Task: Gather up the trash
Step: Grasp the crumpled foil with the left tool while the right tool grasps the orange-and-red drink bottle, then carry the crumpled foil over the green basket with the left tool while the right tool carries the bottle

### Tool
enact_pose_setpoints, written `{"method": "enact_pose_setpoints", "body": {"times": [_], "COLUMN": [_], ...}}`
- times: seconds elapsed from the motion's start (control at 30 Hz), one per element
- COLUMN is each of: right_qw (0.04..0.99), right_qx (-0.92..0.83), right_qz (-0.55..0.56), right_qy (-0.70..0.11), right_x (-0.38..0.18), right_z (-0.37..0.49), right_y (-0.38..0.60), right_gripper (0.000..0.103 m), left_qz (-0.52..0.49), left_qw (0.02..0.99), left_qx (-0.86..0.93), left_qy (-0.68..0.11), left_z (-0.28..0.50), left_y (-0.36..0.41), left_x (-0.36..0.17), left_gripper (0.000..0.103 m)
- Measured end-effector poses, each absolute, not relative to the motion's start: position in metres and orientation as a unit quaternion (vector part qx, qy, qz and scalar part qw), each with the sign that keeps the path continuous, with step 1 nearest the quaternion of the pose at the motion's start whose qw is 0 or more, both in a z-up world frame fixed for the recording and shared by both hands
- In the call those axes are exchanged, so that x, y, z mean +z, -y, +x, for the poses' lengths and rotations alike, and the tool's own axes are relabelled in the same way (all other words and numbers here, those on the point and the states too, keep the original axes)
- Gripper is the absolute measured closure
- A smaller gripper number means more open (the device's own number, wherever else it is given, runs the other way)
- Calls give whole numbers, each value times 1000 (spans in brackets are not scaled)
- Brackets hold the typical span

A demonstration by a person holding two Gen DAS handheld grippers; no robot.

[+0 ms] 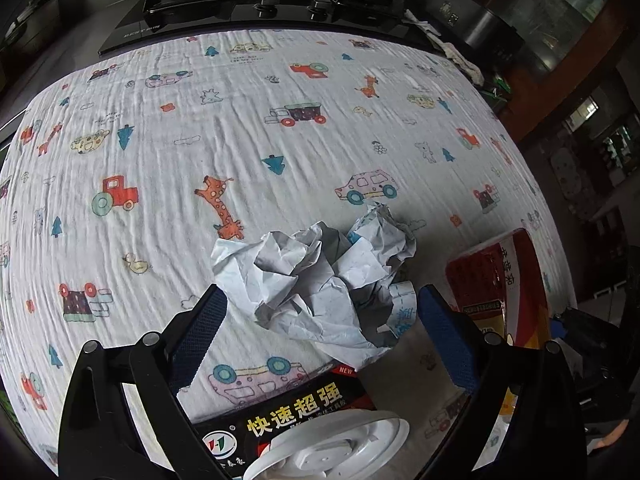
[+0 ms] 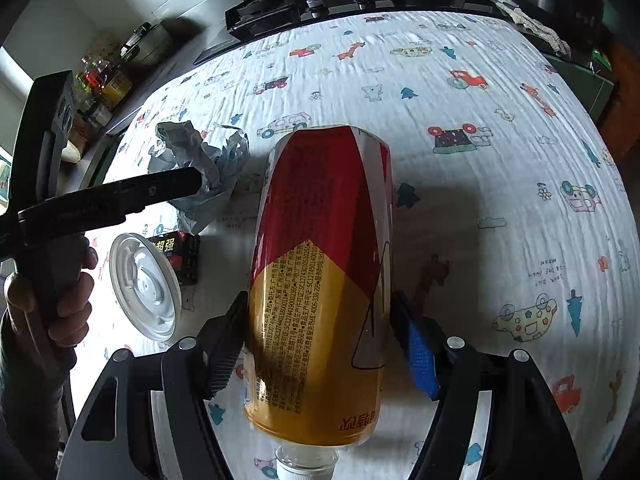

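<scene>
A ball of crumpled white paper (image 1: 320,276) lies on the cartoon-print cloth (image 1: 160,152). My left gripper (image 1: 322,296) stands wide open over it, with the paper's near part between the fingertips and the blue pads not pressing on it. Below it lie a black packet (image 1: 296,412) and a white plastic lid (image 1: 332,444). My right gripper (image 2: 320,304) is shut on a red and yellow bottle (image 2: 324,200), cap toward the camera. The right wrist view also shows the paper (image 2: 192,152), the lid (image 2: 144,284), the packet (image 2: 180,252) and a left gripper finger (image 2: 120,196) held by a hand (image 2: 68,292).
A black gas stove with knobs (image 1: 268,4) runs along the far edge of the cloth. A rag (image 1: 460,56) lies at the back right. Jars and bottles (image 2: 104,76) stand on the counter at the left. The held bottle (image 1: 496,280) is just right of the paper.
</scene>
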State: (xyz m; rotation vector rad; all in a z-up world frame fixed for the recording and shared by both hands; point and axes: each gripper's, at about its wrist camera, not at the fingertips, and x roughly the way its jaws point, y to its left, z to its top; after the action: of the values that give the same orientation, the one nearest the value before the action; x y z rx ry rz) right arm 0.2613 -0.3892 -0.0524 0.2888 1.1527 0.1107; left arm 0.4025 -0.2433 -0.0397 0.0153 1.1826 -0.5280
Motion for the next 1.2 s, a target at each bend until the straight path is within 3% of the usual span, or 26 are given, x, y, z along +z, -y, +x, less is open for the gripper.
{"method": "enact_pose_setpoints", "body": {"times": [0.27,0.33,0.43,0.63,0.93,1.2], "right_qw": [827,827,827,829,838,846], "right_qx": [53,53,53,59,73,102], "right_qz": [128,127,127,131,120,98], "right_qy": [-545,-545,-545,-540,-527,-513], "right_x": [-53,-53,-52,-48,-24,3], "right_z": [265,266,265,263,261,256], "right_y": [388,387,387,382,359,315], "right_gripper": [35,35,35,35,36,36], "left_qz": [38,42,41,24,-11,-47], "left_qw": [801,799,800,807,829,856], "left_qx": [-235,-241,-245,-258,-247,-210], "left_qy": [-550,-550,-546,-530,-501,-469], "left_z": [408,408,407,402,394,373], "left_y": [256,256,255,245,198,111], "left_x": [-52,-53,-52,-40,-5,33], "left_gripper": [10,24,35,46,50,50]}}
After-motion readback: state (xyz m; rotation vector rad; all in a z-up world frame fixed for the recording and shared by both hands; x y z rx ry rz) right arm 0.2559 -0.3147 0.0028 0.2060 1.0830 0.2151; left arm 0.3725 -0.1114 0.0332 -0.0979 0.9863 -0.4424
